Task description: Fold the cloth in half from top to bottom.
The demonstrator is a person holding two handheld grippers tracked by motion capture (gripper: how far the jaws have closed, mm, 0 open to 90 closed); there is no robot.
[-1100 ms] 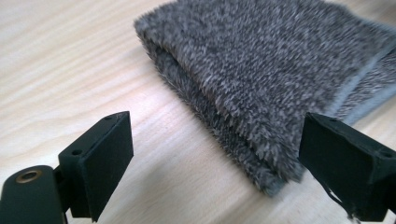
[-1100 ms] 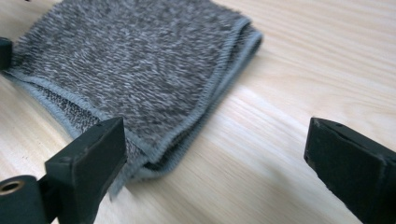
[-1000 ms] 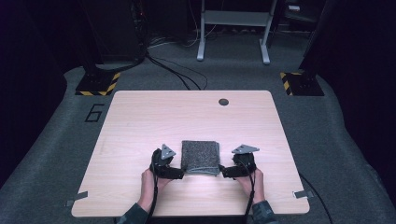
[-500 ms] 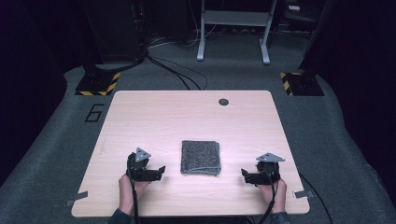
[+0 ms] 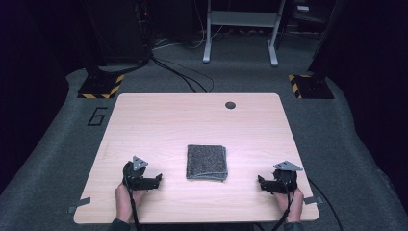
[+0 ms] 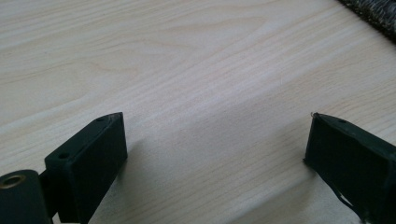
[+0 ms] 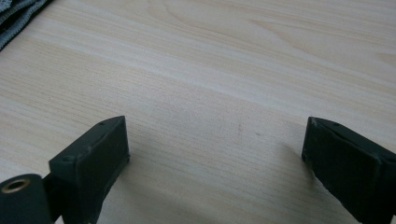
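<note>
Folded grey cloth (image 5: 207,162) centred on desk (image 5: 192,120). Left gripper (image 5: 153,181) and right gripper (image 5: 263,183) flanking it, well apart, fingers released, empty. Likely risk: careless regrasp snagging one layer, unfolding cloth.

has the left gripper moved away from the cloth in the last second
Yes. The left gripper has pulled left and nearer the person, off the cloth, which stayed put.

Pale, light-wood grain streaks across the counter (image 5: 192,120), and there's a speckled dark grey folded cloth (image 5: 207,161) on it. Both grippers are black, left gripper (image 5: 156,180) and right gripper (image 5: 262,183), each topped with a grey plate. Yellow-and-black hazard stripes mark the floor bases (image 5: 98,86) on grey carpet (image 5: 57,159).
</note>
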